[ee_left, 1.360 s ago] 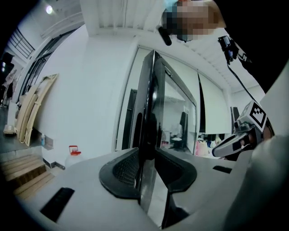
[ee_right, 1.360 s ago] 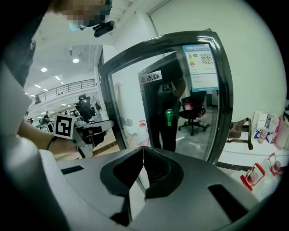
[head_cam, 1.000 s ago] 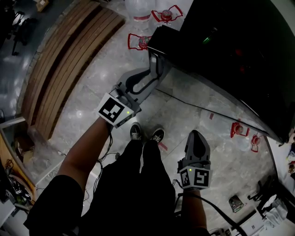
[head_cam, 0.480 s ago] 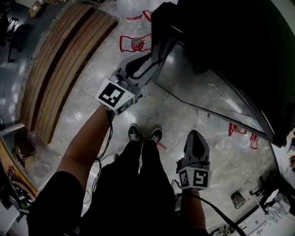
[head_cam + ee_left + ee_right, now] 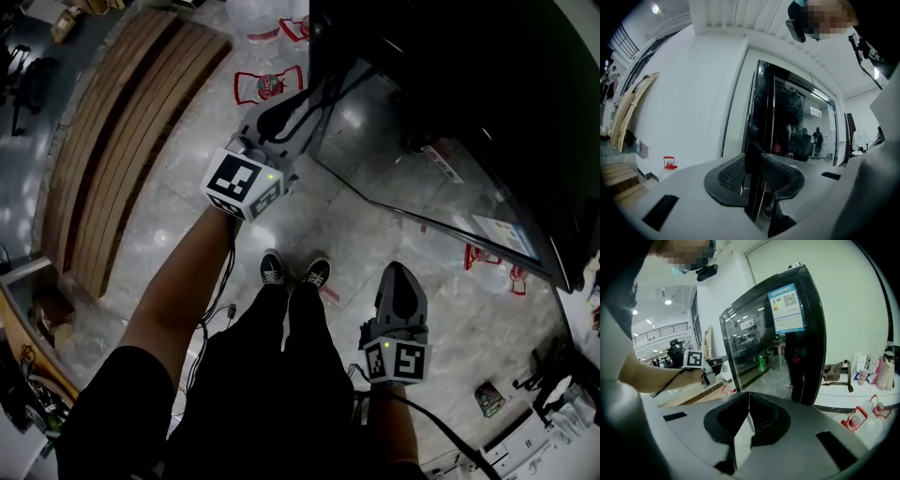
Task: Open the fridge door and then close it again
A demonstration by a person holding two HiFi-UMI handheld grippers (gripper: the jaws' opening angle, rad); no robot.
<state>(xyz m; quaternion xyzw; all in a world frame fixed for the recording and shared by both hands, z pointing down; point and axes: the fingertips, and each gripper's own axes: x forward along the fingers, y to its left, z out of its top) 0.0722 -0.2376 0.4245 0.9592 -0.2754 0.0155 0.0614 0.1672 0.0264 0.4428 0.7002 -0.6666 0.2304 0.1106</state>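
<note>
on fridge door (image 5: 761,108) edge, left gripper (image 5: 753,174) clamped

- Fridge door (image 5: 754,352): a blue-edged sticker (image 5: 786,308) carries a QR code at its top right. The printed lines under it are too small to read.
- Glass of that door: a white sign (image 5: 747,324) shows in reflection, and its few characters are not legible.
- Cubes at the person's wrists (image 5: 242,183) (image 5: 398,361): black-and-white square markers, no letters or digits.
- Water jug (image 5: 272,86) on the floor: red label, print unreadable.
</note>
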